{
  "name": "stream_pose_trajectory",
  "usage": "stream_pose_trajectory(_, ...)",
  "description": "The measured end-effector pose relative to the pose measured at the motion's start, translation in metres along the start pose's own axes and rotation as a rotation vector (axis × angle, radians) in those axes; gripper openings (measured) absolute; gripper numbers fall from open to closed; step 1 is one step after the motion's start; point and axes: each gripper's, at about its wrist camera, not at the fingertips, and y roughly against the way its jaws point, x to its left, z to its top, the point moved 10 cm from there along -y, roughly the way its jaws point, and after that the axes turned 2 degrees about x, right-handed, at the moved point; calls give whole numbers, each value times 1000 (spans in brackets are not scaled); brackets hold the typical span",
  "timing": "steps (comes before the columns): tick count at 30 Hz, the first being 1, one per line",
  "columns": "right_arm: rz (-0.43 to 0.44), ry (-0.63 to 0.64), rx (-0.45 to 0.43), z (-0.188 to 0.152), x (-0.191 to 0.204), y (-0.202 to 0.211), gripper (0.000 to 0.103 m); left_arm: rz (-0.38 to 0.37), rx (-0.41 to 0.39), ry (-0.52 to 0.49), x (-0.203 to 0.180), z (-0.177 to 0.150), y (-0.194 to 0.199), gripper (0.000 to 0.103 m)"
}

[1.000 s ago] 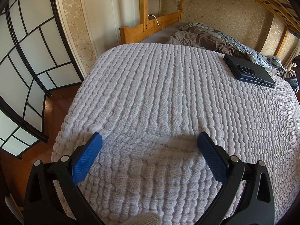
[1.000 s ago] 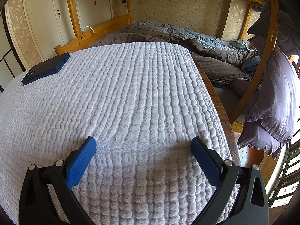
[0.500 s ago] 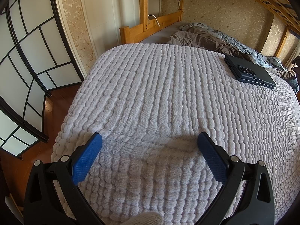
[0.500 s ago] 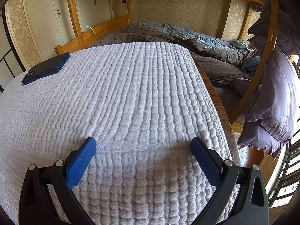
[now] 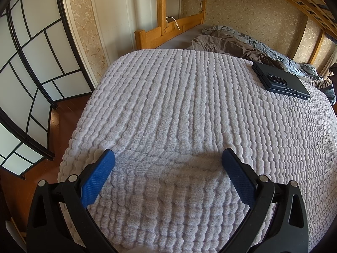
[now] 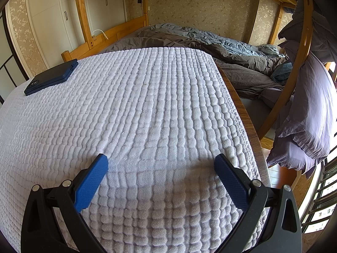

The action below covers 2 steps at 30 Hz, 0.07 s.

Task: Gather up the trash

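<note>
No trash shows in either view. My left gripper is open and empty, low over the near edge of a pale quilted cloth that covers a table. My right gripper is also open and empty, low over the same cloth near its right side. A dark phone in a case lies on the cloth at the far right of the left wrist view, and at the far left of the right wrist view.
A wooden bunk bed with rumpled grey and blue bedding stands behind the table. A paned screen and wooden floor lie to the left. A purple pillowcase hangs on the bed ladder at right.
</note>
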Motion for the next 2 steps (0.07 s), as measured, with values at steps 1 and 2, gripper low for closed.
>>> stream_pose_trajectory(1, 0, 0, 0, 0, 0, 0, 99, 0, 0, 0, 0, 0, 0, 102)
stream_pose_trajectory(2, 0, 0, 0, 0, 0, 0, 99, 0, 0, 0, 0, 0, 0, 102)
